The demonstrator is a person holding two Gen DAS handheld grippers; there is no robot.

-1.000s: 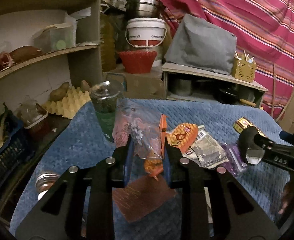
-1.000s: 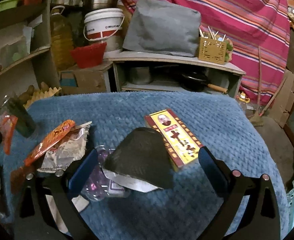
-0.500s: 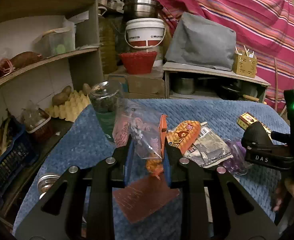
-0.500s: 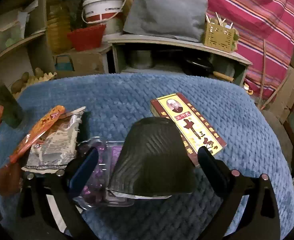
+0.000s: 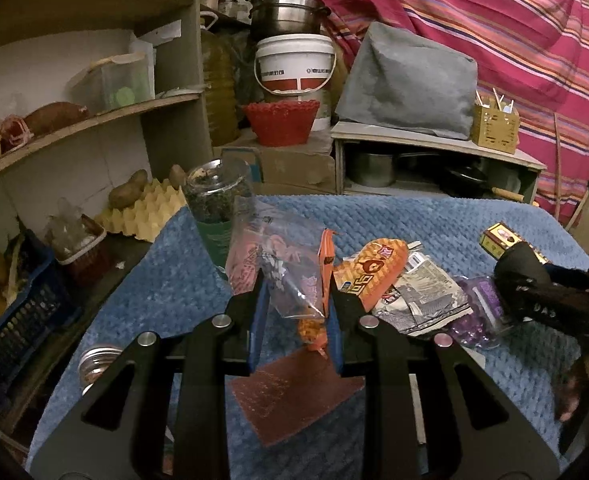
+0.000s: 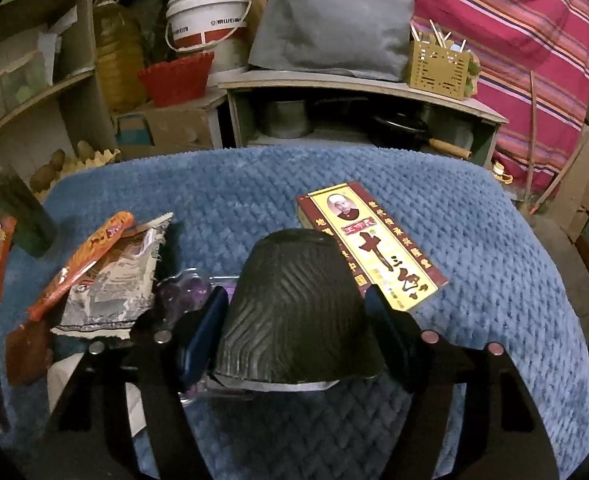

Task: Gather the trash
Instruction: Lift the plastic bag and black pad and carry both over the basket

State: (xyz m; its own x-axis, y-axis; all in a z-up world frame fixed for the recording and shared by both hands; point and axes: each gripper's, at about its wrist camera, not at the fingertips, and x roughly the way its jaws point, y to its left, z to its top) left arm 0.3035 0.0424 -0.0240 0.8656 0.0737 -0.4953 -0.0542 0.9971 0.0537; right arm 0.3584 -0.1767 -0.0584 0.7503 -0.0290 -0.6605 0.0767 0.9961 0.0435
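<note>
My left gripper (image 5: pixel 294 280) is shut on a clear plastic bag (image 5: pixel 278 248) stuffed with wrappers, among them an orange strip, and holds it above the blue cloth (image 5: pixel 166 280). My right gripper (image 6: pixel 296 294) is closing on a black ribbed paper cup (image 6: pixel 294 312) that lies on its side. Its pads (image 6: pixel 204 328) touch both flanks of the cup. The left wrist view shows that cup (image 5: pixel 518 264) at the right. An orange snack wrapper (image 6: pixel 90 256), a silver wrapper (image 6: pixel 114 288) and a purple plastic tray (image 6: pixel 182 292) lie to the cup's left.
A yellow and red box (image 6: pixel 374 248) lies just beyond the cup. A brown card (image 5: pixel 294 392) lies under my left gripper. A glass jar (image 5: pixel 218 208) stands behind the bag, and a metal lid (image 5: pixel 98 360) sits near the cloth's left edge. Shelves and crates crowd the left.
The right gripper's fingers have drawn in from wide apart until they flank the black cup closely. The left gripper and its bag have held still.
</note>
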